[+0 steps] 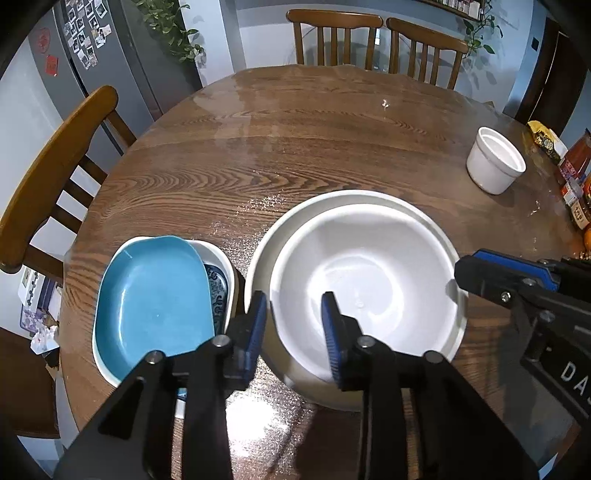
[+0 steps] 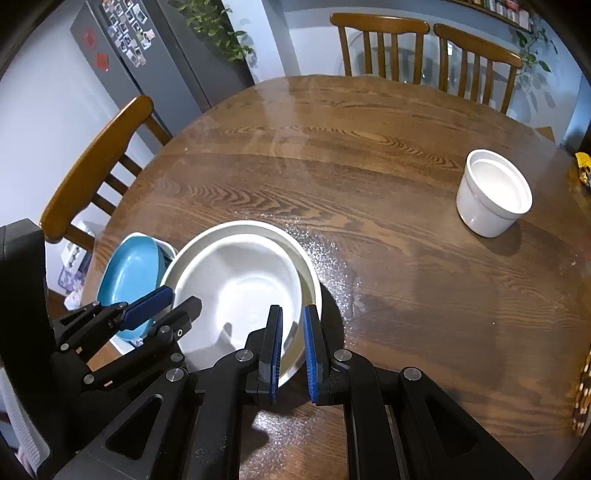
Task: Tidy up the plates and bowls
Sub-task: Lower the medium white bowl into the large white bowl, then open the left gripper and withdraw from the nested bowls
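While the nested white bowls [image 1: 365, 280] sit on the counter [image 1: 295, 147], note: left fingers [image 1: 260, 325] straddle the rim unclamped; right fingers [image 2: 312, 354] pinch it. Glazed ceramic, approx. heavy, slick, chip-prone: grip rim only.

Stood around a wooden desk [image 1: 295, 140]: three wooden chairs [image 1: 55, 177], a grey fridge [image 1: 110, 66] with photos, hanging plants [image 1: 170, 29].

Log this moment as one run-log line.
left gripper: open, straddling near rim of nested white bowls | right gripper: shut on their rim | blue dish: stacked, left | white cup: apart, far right
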{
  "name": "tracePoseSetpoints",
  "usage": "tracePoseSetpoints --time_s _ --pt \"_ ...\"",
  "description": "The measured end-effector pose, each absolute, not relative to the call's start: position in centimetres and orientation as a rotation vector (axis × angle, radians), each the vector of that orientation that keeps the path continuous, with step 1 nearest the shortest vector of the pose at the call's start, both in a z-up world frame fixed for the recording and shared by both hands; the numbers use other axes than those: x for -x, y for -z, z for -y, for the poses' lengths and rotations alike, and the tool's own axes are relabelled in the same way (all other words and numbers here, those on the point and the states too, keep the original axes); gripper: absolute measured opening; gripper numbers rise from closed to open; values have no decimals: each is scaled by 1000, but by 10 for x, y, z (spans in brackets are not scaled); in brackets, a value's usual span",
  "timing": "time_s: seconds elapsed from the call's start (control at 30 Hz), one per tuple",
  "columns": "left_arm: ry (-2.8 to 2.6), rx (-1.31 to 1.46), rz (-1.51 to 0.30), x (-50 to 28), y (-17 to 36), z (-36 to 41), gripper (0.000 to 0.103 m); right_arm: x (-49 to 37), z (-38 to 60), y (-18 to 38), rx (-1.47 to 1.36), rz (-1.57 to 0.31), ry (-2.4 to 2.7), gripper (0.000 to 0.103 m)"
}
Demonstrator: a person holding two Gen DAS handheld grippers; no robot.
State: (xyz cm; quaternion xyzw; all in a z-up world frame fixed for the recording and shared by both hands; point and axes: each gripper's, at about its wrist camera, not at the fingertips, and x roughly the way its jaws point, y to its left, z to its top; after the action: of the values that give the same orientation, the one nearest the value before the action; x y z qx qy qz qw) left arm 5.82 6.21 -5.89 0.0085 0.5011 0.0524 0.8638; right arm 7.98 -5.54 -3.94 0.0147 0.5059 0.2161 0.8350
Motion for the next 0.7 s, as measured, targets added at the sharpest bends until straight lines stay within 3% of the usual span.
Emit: tracePoseSetpoints --time_s 0.1,0.17,0.4,0.47,0.53,0.7 --pt "-116 -23 -1040 -55 55 -60 40 -77 59 37 -44 -1065 -459 11" --pt "-122 -23 -1032 -53 53 -59 56 -75 61 35 -52 -1063 -460 11" --pt "-148 -10 -1001 -43 43 -62 66 -65 68 27 -64 -1048 -462 13" --pt "-154 -9 -996 -40 41 -63 69 -62 70 25 -67 -1044 -464 31" --pt "-161 -9 -989 -37 39 -63 75 -58 72 23 -73 -1032 -466 42" --pt "-176 -9 -976 -29 34 -62 84 -50 76 20 -61 -1023 -461 43"
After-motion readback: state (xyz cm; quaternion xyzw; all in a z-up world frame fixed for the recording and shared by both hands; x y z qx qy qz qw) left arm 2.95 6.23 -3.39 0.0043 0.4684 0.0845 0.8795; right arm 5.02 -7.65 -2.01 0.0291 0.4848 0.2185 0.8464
